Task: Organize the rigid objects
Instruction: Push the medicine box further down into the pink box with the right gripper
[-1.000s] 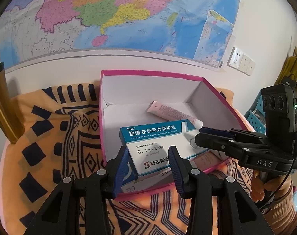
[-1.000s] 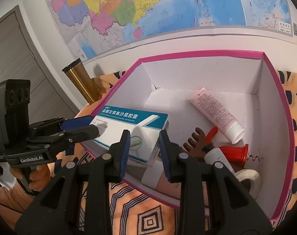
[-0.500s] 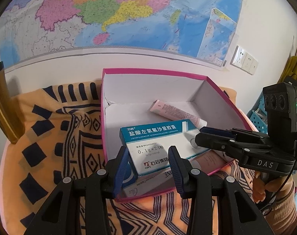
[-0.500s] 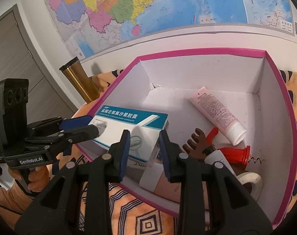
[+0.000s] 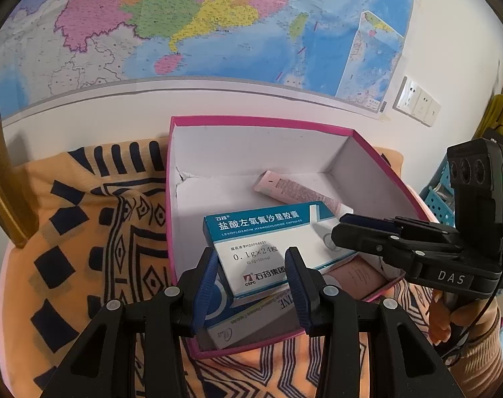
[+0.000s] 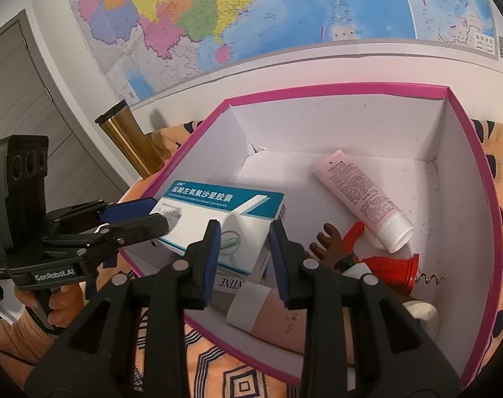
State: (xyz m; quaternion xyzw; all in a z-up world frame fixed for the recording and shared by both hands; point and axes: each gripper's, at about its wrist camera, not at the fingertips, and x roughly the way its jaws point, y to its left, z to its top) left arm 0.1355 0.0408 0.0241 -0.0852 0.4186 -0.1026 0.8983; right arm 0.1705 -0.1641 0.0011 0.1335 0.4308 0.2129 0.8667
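A teal-and-white medicine box (image 5: 268, 242) (image 6: 224, 222) hangs over the near end of a pink-rimmed white storage box (image 5: 251, 122) (image 6: 334, 88). My left gripper (image 5: 251, 285) is shut on its near short end. My right gripper (image 6: 244, 248) is shut on its other end, and also shows in the left wrist view (image 5: 347, 229). Under it lie another carton (image 5: 251, 318) and a tan tube (image 6: 278, 321). A pink tube (image 6: 360, 199), a red corkscrew (image 6: 394, 265) and a brown comb-like piece (image 6: 327, 245) lie in the box.
The box sits on an orange patterned cloth (image 5: 85, 232). A gold cylinder (image 6: 132, 142) stands at the far left by the wall. A map covers the wall behind. A tape roll (image 6: 423, 311) lies in the box's near right corner.
Both grippers and the medicine box have drawn slightly back and up; more of the carton and storage box's near rim shows below. The grips are unchanged.
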